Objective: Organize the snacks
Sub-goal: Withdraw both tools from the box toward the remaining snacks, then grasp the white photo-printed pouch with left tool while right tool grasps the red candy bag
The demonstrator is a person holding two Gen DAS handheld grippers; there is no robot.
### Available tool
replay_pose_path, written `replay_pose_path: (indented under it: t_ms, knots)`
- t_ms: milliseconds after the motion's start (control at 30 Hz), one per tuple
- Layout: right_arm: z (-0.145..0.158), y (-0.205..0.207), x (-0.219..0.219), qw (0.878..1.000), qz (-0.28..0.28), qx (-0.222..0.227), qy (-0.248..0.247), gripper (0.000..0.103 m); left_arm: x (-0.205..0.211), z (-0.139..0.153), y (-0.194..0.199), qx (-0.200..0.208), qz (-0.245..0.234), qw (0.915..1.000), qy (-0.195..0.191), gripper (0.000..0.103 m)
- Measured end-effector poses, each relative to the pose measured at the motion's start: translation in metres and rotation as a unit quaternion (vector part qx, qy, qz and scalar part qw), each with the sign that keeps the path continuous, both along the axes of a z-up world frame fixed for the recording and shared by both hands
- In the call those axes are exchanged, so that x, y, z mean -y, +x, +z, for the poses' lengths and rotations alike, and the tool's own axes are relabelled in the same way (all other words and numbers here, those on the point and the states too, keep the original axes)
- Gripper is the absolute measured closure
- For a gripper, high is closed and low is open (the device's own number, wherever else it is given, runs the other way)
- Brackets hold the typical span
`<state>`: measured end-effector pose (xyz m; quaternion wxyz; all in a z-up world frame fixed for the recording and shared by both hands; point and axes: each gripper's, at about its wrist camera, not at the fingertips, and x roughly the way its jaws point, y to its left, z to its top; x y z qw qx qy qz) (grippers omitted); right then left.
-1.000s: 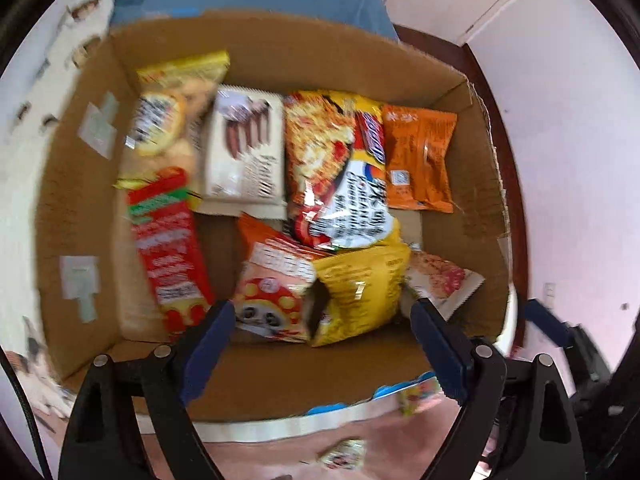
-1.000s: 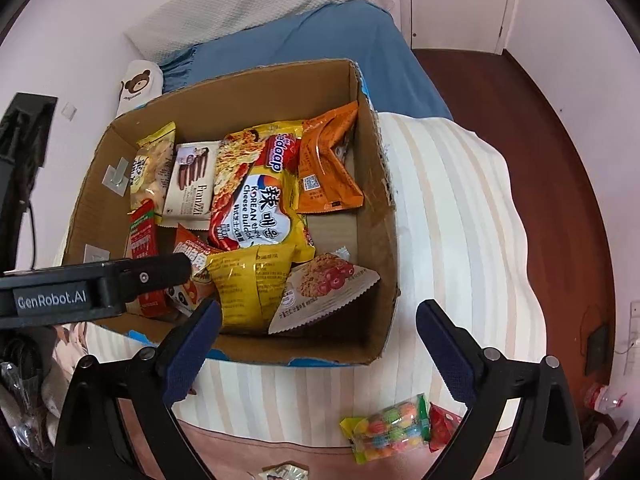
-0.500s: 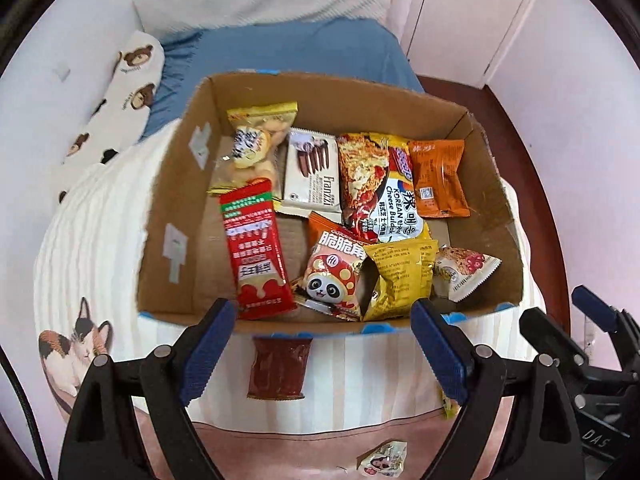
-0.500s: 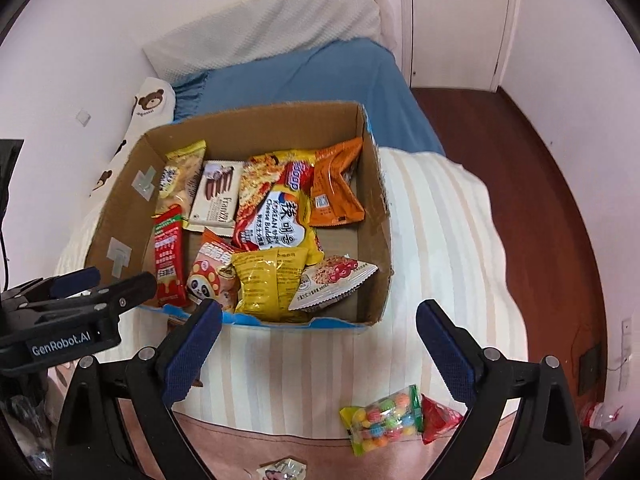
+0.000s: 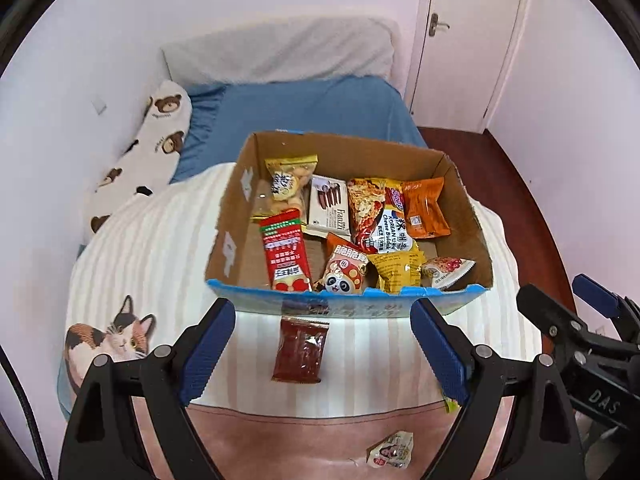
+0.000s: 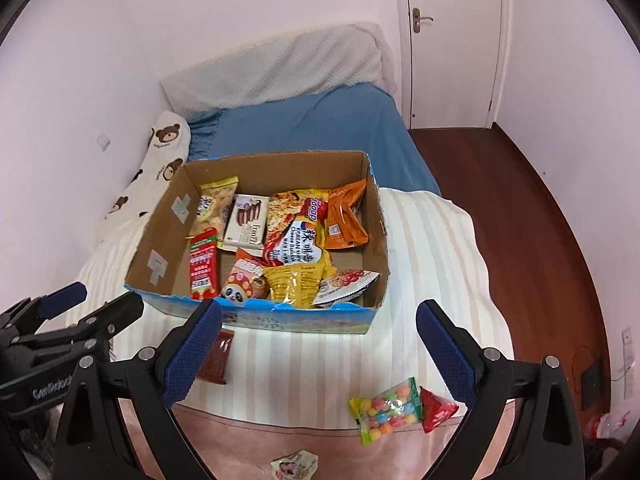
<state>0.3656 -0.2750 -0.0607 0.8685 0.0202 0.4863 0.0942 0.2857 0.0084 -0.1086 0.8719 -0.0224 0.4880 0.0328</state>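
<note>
A cardboard box (image 5: 224, 220) (image 6: 148, 240) sits on the striped bedding and holds several snack packets. A dark red packet (image 5: 300, 350) (image 6: 216, 358) lies on the bedding just in front of the box. A colourful candy bag (image 6: 388, 408) and a small red packet (image 6: 436, 410) lie at the near right. A small pale wrapper (image 5: 390, 450) (image 6: 294, 466) lies on the pink sheet. My left gripper (image 5: 320, 348) is open and empty, above the dark red packet. My right gripper (image 6: 320, 352) is open and empty, short of the box.
The bed has a blue sheet (image 5: 312, 108), a grey pillow (image 5: 280, 52) and a bear-print cushion (image 5: 136, 160) by the left wall. A cat print (image 5: 108, 340) marks the bedding's left edge. Wooden floor (image 6: 520, 208) and a door (image 6: 452, 40) lie to the right.
Both grippers have pulled back and up from the box. The box now looks smaller and farther, and the loose packets on the bedding in front of it have come into view.
</note>
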Motion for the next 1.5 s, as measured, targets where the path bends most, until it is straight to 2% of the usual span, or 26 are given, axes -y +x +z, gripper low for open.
replay_pose_path:
  t_ms: [233,367,467,600,667,733,800,833,933,1000,1033,1067,1100,1167,1233,1300,1400,1500]
  knots:
    - [0.018,-0.026,-0.002,1.000,0.005,0.017,0.016,0.003,-0.001,0.013,-0.027,0.021,0.000,0.9998,0.005,0.013]
    - [0.020,-0.040,0.003,1.000,0.003,0.013,0.025,0.003,-0.001,0.007,-0.039,0.011,-0.001,0.9999,-0.002,0.013]
    - [0.004,-0.049,0.018,1.000,-0.008,-0.014,0.023,0.003,0.004,-0.016,-0.046,-0.024,-0.012,0.9996,-0.004,0.013]
    - [-0.045,-0.058,0.049,0.996,-0.032,-0.081,0.009,0.003,0.017,-0.075,-0.057,-0.108,-0.028,0.9936,-0.020,0.013]
    - [-0.075,-0.060,0.066,0.992,-0.045,-0.121,0.011,0.003,0.031,-0.112,-0.065,-0.159,-0.045,0.9859,-0.028,0.013]
    - [-0.103,-0.062,0.083,0.984,-0.056,-0.164,0.035,0.003,0.049,-0.145,-0.073,-0.201,-0.071,0.9766,-0.027,0.013]
    - [-0.129,-0.064,0.100,0.974,-0.074,-0.204,0.059,0.003,0.069,-0.177,-0.080,-0.252,-0.097,0.9624,-0.024,0.013]
    - [-0.141,-0.067,0.109,0.970,-0.084,-0.219,0.068,0.003,0.079,-0.197,-0.084,-0.284,-0.111,0.9516,-0.038,0.013]
    - [-0.163,-0.072,0.130,0.964,-0.104,-0.236,0.062,0.003,0.097,-0.235,-0.089,-0.330,-0.118,0.9346,-0.061,0.013]
    - [-0.173,-0.074,0.145,0.962,-0.121,-0.239,0.060,0.003,0.108,-0.255,-0.089,-0.341,-0.117,0.9304,-0.064,0.013]
    - [-0.177,-0.074,0.151,0.961,-0.125,-0.241,0.060,0.003,0.114,-0.264,-0.089,-0.345,-0.117,0.9288,-0.069,0.019]
    - [-0.182,-0.072,0.158,0.960,-0.130,-0.242,0.060,0.003,0.117,-0.272,-0.089,-0.349,-0.111,0.9277,-0.071,0.028]
    - [-0.185,-0.069,0.162,0.959,-0.133,-0.242,0.058,0.003,0.119,-0.278,-0.089,-0.354,-0.104,0.9264,-0.074,0.046]
    - [-0.191,-0.060,0.170,0.960,-0.133,-0.238,0.061,0.004,0.120,-0.282,-0.087,-0.351,-0.089,0.9290,-0.078,0.046]
    - [-0.197,-0.047,0.170,0.964,-0.125,-0.227,0.059,0.009,0.121,-0.278,-0.084,-0.344,-0.082,0.9323,-0.076,0.046]
    - [-0.207,-0.033,0.171,0.965,-0.118,-0.226,0.063,0.024,0.118,-0.273,-0.080,-0.335,-0.069,0.9372,-0.069,0.046]
    - [-0.227,-0.018,0.170,0.962,-0.112,-0.241,0.070,0.041,0.114,-0.269,-0.074,-0.328,-0.051,0.9415,-0.057,0.046]
    - [-0.245,-0.013,0.170,0.961,-0.103,-0.249,0.064,0.051,0.111,-0.268,-0.067,-0.321,-0.034,0.9452,-0.047,0.046]
